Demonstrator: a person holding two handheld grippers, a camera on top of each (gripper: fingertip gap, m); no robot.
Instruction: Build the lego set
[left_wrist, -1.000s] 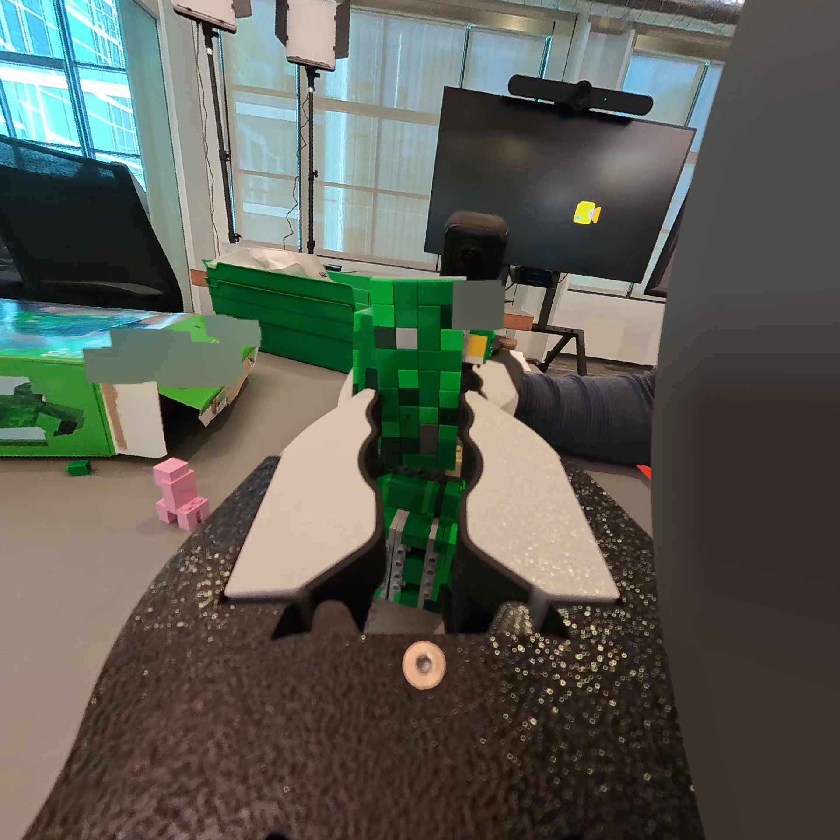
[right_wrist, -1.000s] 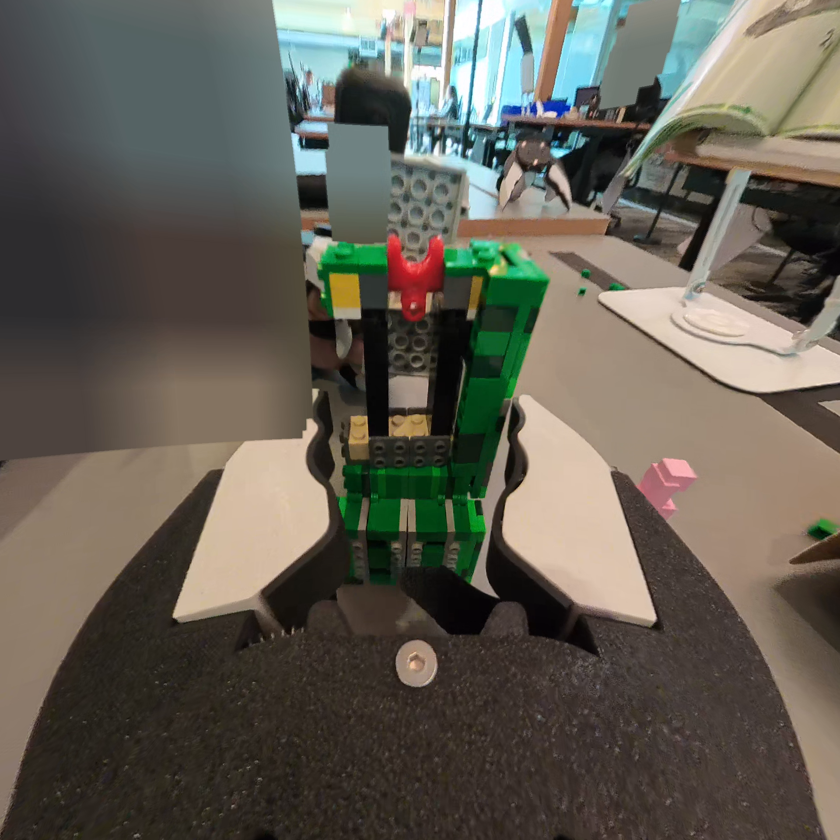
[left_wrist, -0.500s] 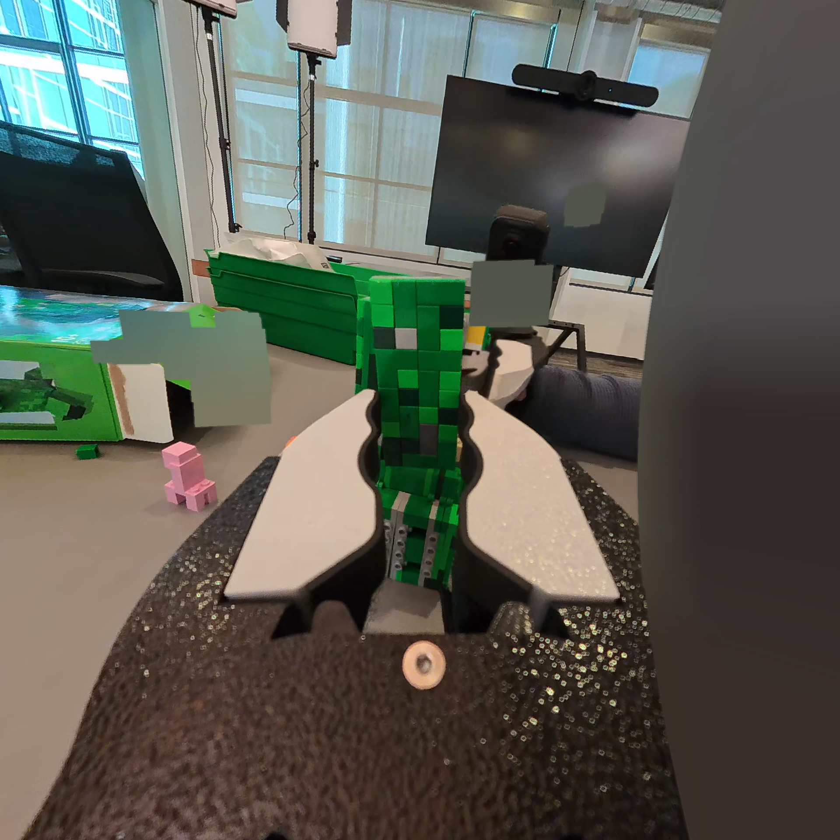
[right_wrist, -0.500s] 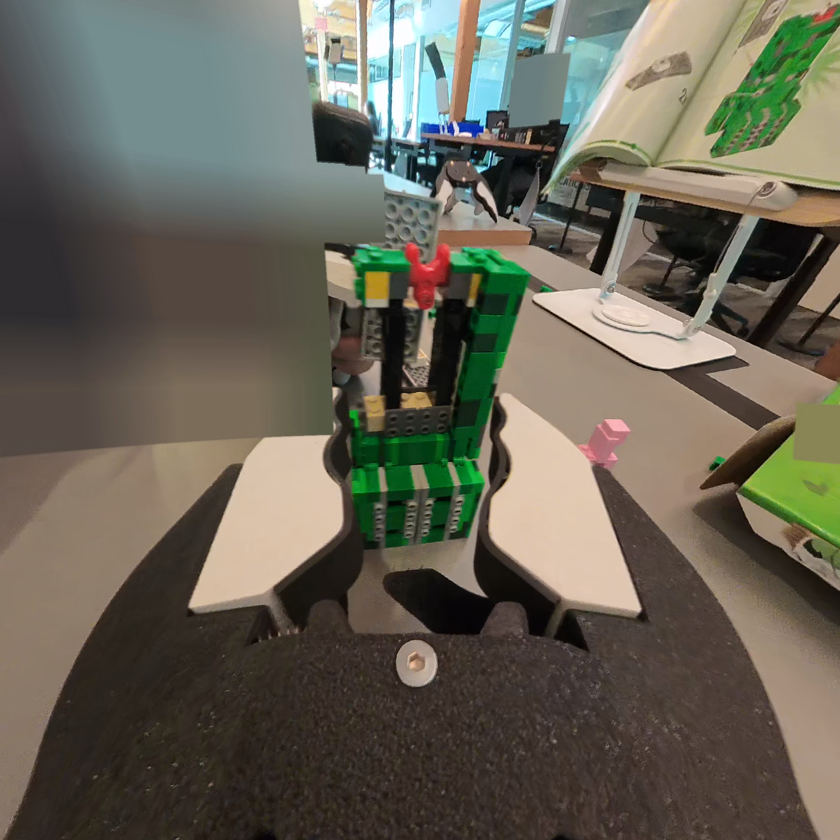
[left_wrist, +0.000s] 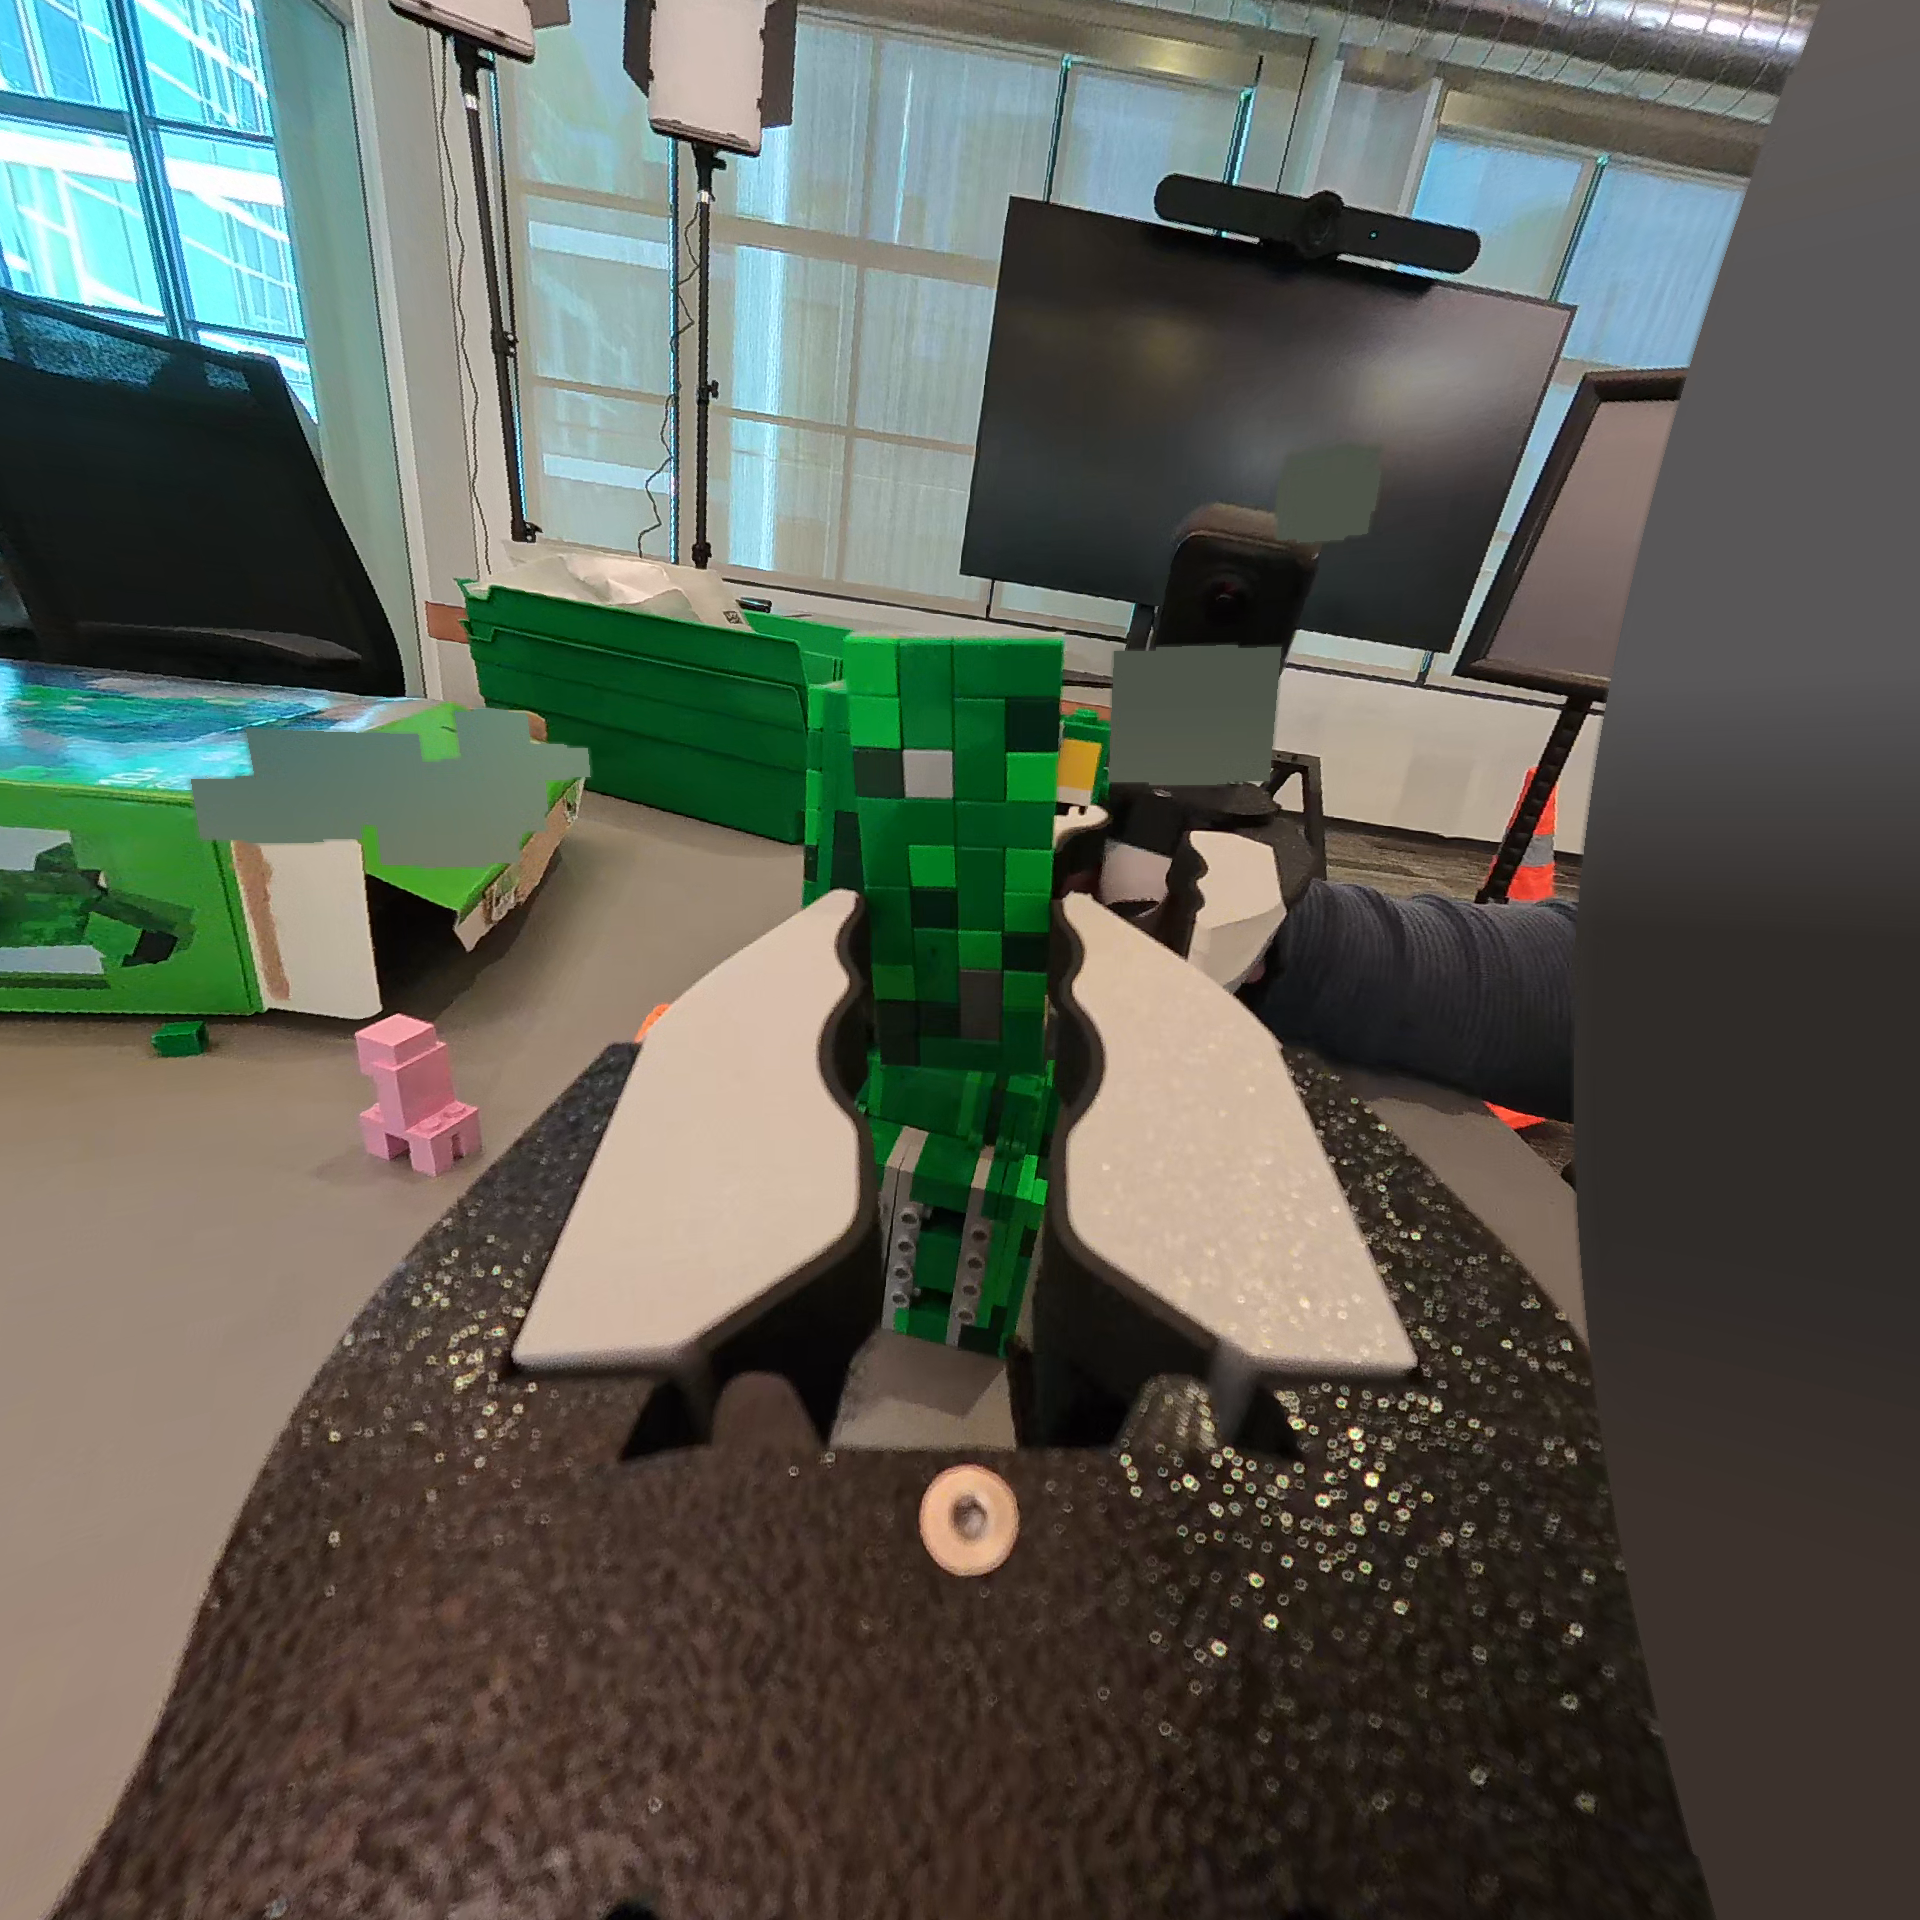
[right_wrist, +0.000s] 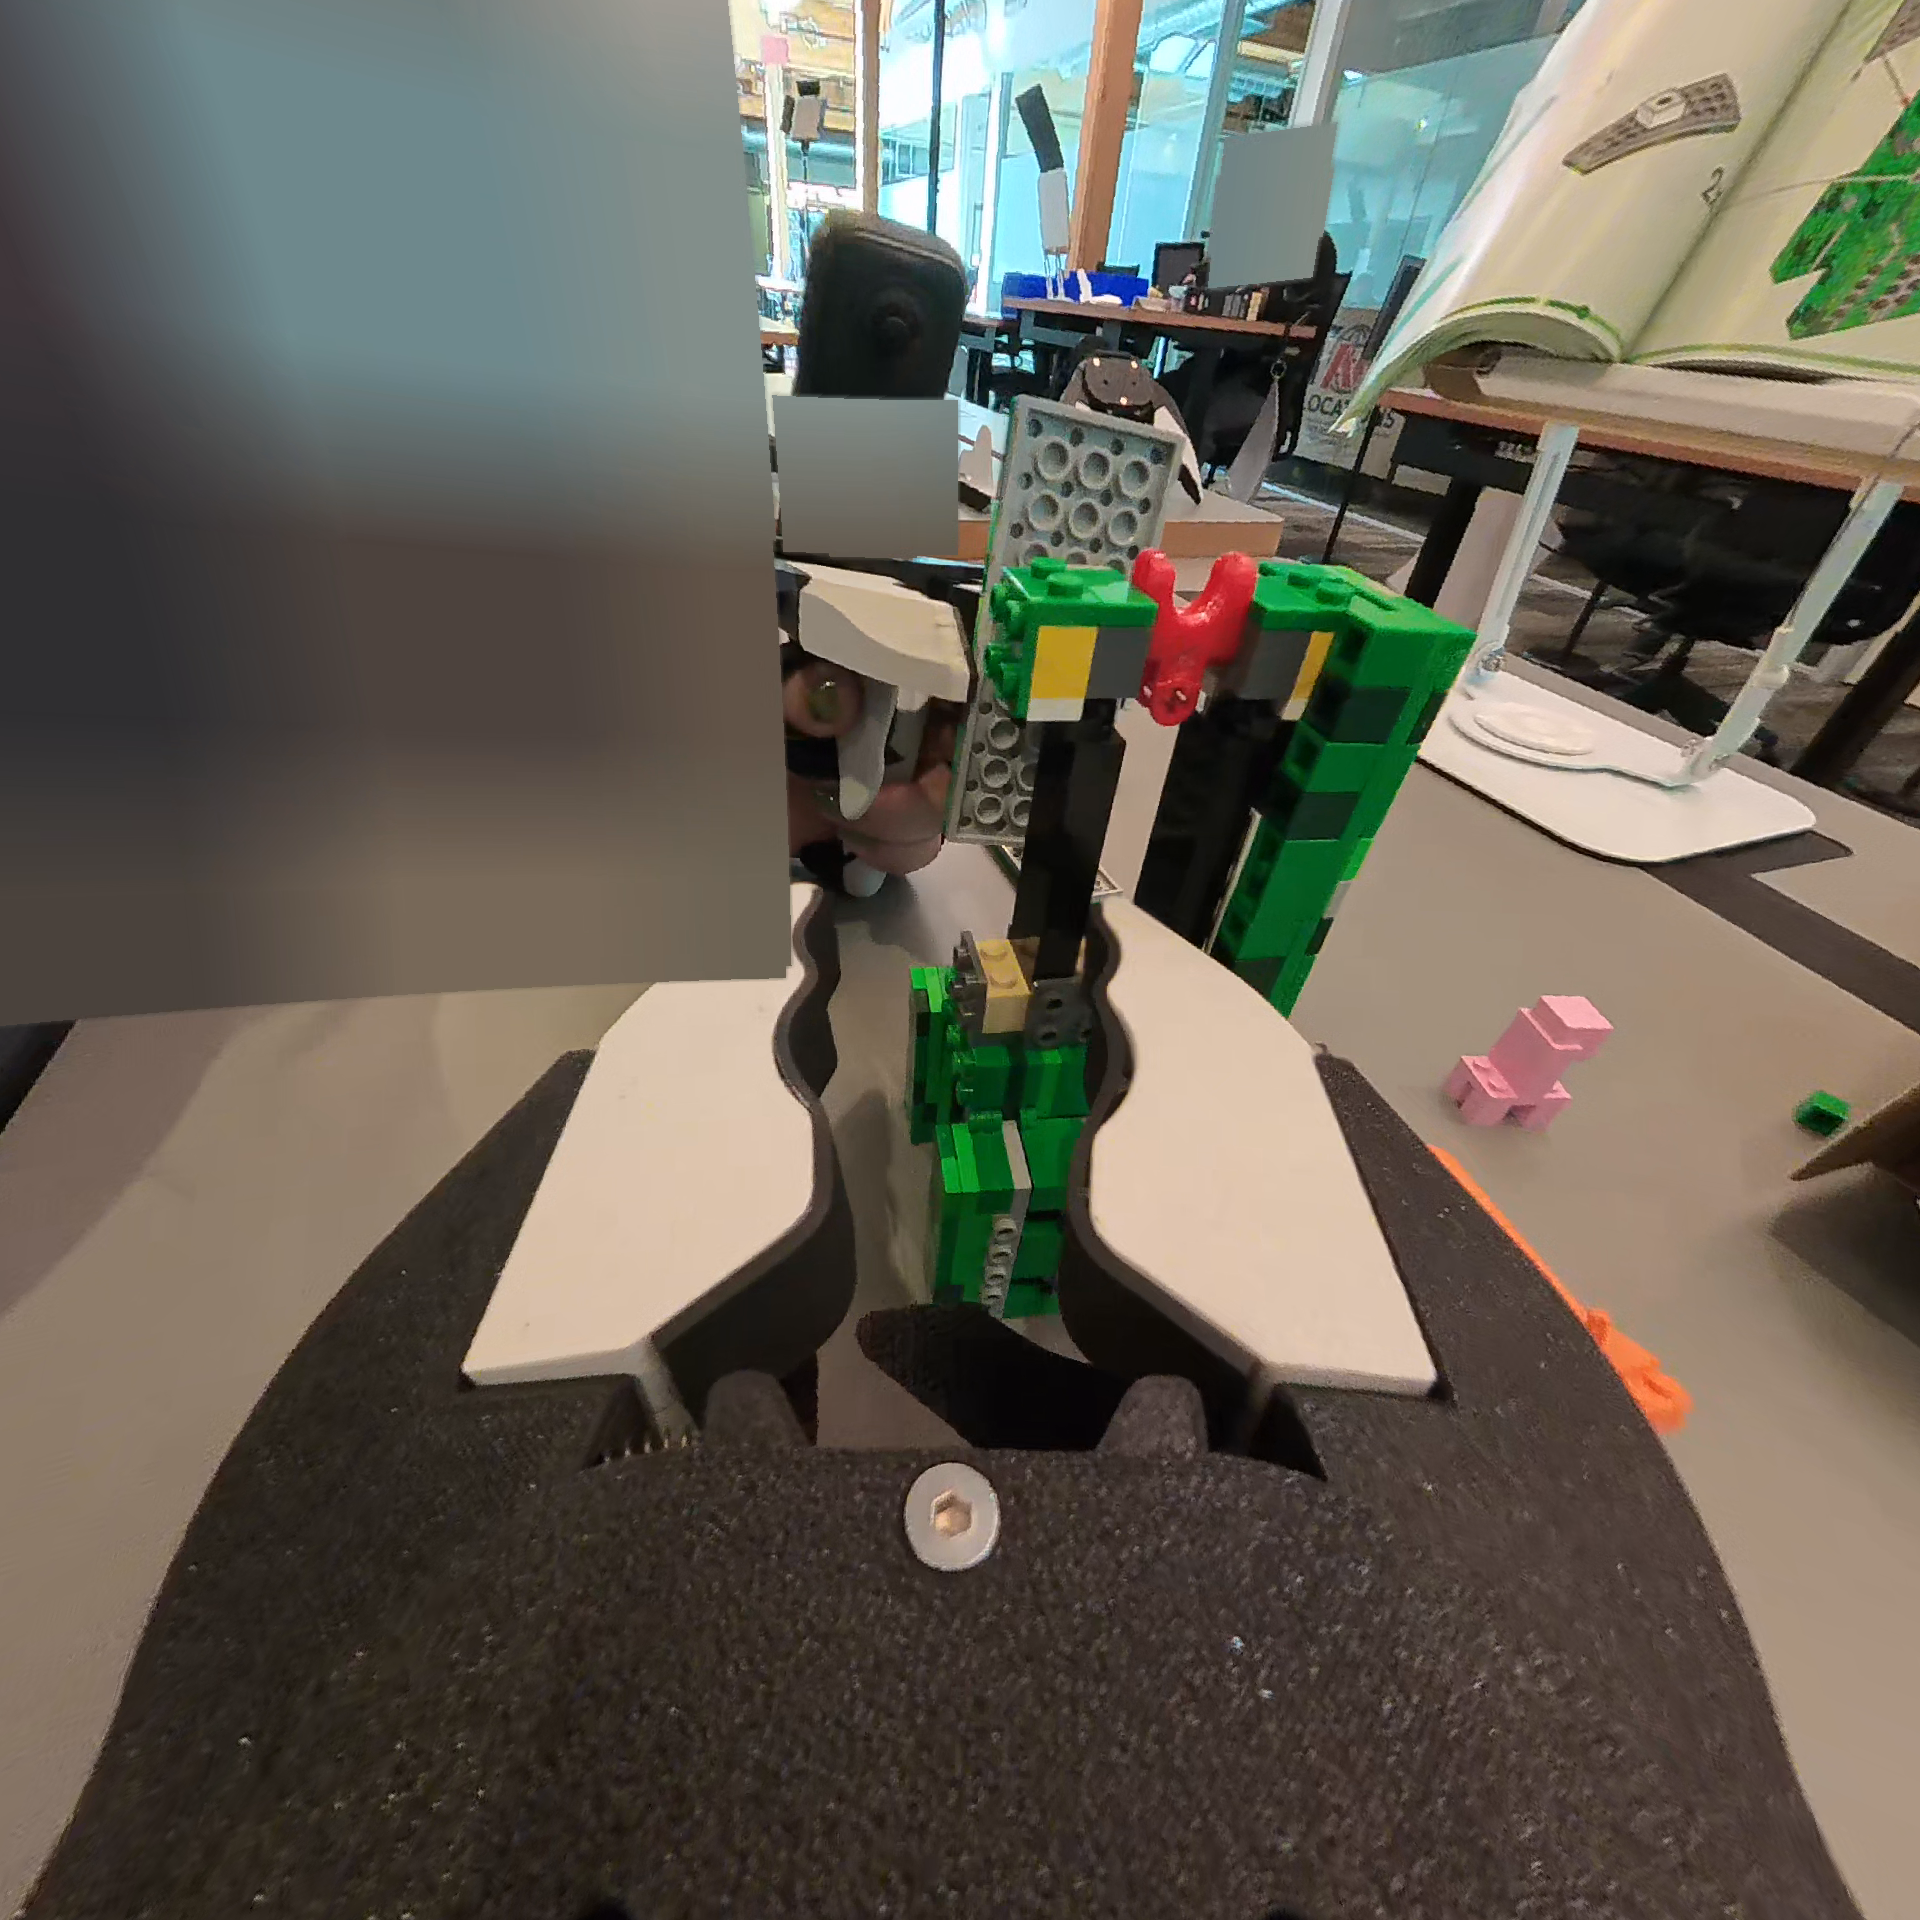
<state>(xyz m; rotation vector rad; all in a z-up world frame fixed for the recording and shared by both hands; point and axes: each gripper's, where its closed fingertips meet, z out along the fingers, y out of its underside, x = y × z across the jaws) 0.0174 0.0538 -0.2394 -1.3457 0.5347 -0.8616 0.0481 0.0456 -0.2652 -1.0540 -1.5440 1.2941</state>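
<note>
Brick figure (left_wrist: 956, 914), green, upright on grey table (left_wrist: 156, 1247) at frame centre, clamped by left gripper (left_wrist: 958, 935), both pads pressing its sides. Right gripper (right_wrist: 951, 940) part-open around its base; left pad clear. Pink brick pig (left_wrist: 414, 1096) lower left.

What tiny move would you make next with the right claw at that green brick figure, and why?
Probably close the right gripper a little more. The green figure stands between its fingers, against the right one, but a gap shows beside the left finger. The left gripper clamps the figure, steadying it.
</note>
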